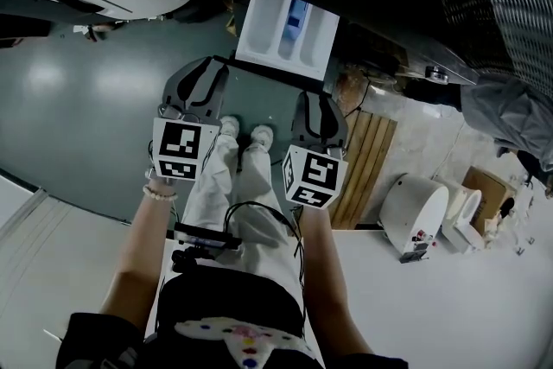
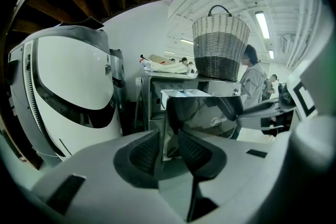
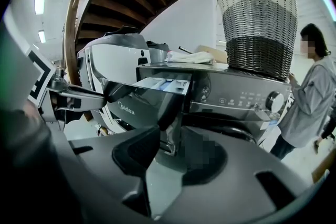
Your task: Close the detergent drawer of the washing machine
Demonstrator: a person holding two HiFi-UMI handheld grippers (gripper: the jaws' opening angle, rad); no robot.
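The white detergent drawer (image 1: 288, 30) with a blue insert stands pulled out of the dark washing machine (image 3: 236, 94). Its dark front panel (image 3: 142, 105) faces me and also shows ahead in the left gripper view (image 2: 205, 113). My left gripper (image 1: 203, 73) hovers just short of the drawer's left front corner, jaws open and empty (image 2: 169, 147). My right gripper (image 1: 317, 104) hangs a little further back, below the drawer's right side, open with nothing between its pads (image 3: 176, 149). Neither gripper touches the drawer.
A woven basket (image 3: 257, 18) sits on top of the washing machine. A person (image 3: 310, 97) stands at its right. A large white rounded machine (image 2: 68, 81) stands to the left. A wooden slatted board (image 1: 367, 160) and a small white appliance (image 1: 415, 216) lie on the floor at right.
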